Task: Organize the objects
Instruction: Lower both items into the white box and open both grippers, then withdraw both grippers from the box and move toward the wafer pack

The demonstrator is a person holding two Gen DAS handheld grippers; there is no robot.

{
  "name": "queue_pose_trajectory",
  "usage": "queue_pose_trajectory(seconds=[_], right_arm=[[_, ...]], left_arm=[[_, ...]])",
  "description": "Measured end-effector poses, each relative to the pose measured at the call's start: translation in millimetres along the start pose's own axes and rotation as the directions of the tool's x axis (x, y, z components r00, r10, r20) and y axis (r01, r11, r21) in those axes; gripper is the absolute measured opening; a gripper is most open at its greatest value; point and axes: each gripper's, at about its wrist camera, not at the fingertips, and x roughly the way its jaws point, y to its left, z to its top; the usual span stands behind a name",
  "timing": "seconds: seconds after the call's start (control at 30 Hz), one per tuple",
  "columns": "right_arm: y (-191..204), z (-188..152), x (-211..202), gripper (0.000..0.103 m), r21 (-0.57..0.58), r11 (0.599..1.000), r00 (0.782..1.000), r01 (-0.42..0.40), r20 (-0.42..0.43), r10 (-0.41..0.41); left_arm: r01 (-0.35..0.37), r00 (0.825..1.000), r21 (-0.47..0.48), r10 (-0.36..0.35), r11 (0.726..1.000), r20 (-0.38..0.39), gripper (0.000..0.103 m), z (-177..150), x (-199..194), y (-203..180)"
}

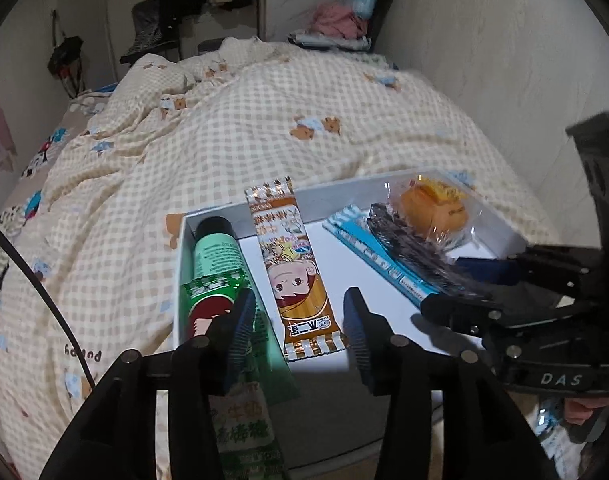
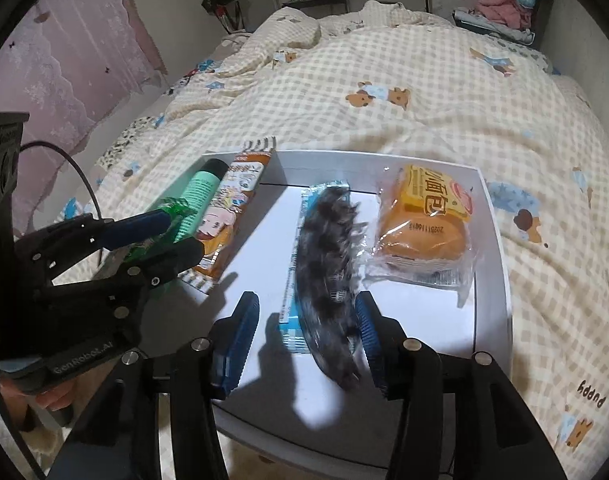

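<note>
A white shallow box (image 1: 208, 216) (image 2: 500, 264) lies on the bed. In it are a green tube (image 1: 214, 250) (image 2: 202, 186), an orange-brown snack packet (image 1: 292, 264) (image 2: 228, 216), a blue packet (image 1: 368, 252) (image 2: 292, 300), a dark furry hair clip (image 1: 408, 248) (image 2: 328, 264) and a wrapped orange bun (image 1: 436, 208) (image 2: 420, 224). My left gripper (image 1: 300, 332) (image 2: 168, 232) is open; a green packet (image 1: 240, 360) (image 2: 160, 228) lies against its left finger. My right gripper (image 2: 304, 328) (image 1: 464, 284) is open around the falling, blurred hair clip.
The bed has a cream checked quilt (image 1: 264, 120) (image 2: 424, 92) with bear prints. Clothes are piled at the far end (image 1: 340, 20) (image 2: 500, 4). A black cable (image 1: 32, 280) (image 2: 76, 172) runs at the left. A wall (image 1: 504, 60) lies on the right.
</note>
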Motion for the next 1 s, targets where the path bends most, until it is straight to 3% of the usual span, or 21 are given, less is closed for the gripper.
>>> queue_pose_trajectory(seconds=[0.1,0.27,0.33,0.37,0.43,0.5,0.63,0.8,0.9,1.0], right_arm=[[1,-1,-14,0.052,0.003,1.0,0.999,-0.028,0.047,0.028],[8,-5,-53,0.052,-0.012,0.99,0.981,-0.138,0.138,0.139],[7,-7,-74,0.052,-0.006,0.978,0.959,-0.21,0.192,0.207],[5,-10,-86,0.052,0.011,0.963,0.938,-0.27,0.228,0.261],[1,-16,-111,0.066,0.03,0.939,0.9,-0.342,0.299,0.318],[2,-22,-132,0.071,0.004,0.938,0.878,-0.348,0.352,0.324],[9,-36,-167,0.071,-0.054,0.925,0.838,-0.377,0.405,0.366],[25,-62,-199,0.072,-0.136,0.922,0.817,-0.364,0.428,0.386],[33,-78,-218,0.086,-0.165,0.921,0.807,-0.354,0.443,0.39],[34,-92,-236,0.086,-0.198,0.926,0.784,-0.321,0.493,0.377]], left_arm=[[-0.03,0.996,-0.053,0.034,0.998,0.081,0.063,-4,-17,8],[-0.035,0.985,-0.086,0.049,0.996,0.166,0.064,-6,-48,14],[-0.014,0.978,-0.088,0.032,0.996,0.207,0.067,-5,-69,14],[-0.007,0.973,-0.09,0.027,0.996,0.227,0.068,-4,-78,14],[0.02,0.964,-0.09,0.004,0.996,0.268,0.07,-5,-99,14],[0.04,0.953,-0.088,-0.011,0.995,0.303,0.072,-8,-116,11],[0.008,0.913,-0.041,0.009,0.999,0.408,0.078,-21,-152,-8],[0.074,0.905,0.09,-0.105,0.993,0.412,0.079,-38,-172,-41],[0.137,0.9,0.155,-0.188,0.978,0.394,0.08,-48,-187,-59],[0.134,0.886,0.193,-0.205,0.972,0.416,0.082,-57,-202,-74]])
